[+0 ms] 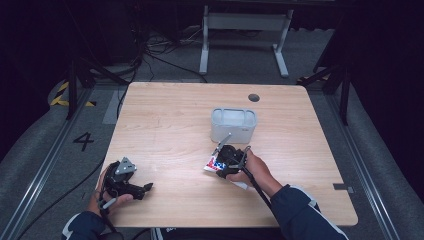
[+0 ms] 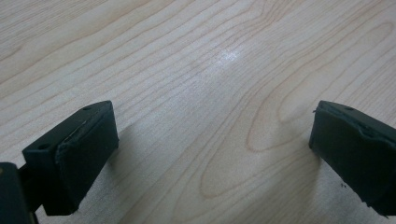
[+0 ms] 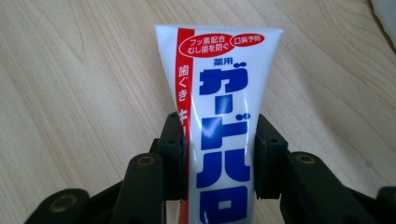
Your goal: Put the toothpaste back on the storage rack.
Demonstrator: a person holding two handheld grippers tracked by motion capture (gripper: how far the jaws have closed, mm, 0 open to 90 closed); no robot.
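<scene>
A white toothpaste tube (image 3: 219,107) with blue and red print sits between the two black jaws of my right gripper (image 3: 218,154), which is shut on it. In the high view the tube (image 1: 214,164) pokes out to the left of the right gripper (image 1: 226,161), just in front of a white plastic holder (image 1: 233,124). My left gripper (image 1: 145,189) rests low at the table's front left, jaws wide apart. In the left gripper view its fingertips (image 2: 74,154) frame bare wood, and the left gripper (image 2: 212,154) holds nothing.
The wooden table (image 1: 170,120) has a dark round hole (image 1: 254,97) near its far edge. Cables and a white desk frame (image 1: 245,30) stand on the floor beyond. A floor mark "4" (image 1: 83,141) lies left of the table.
</scene>
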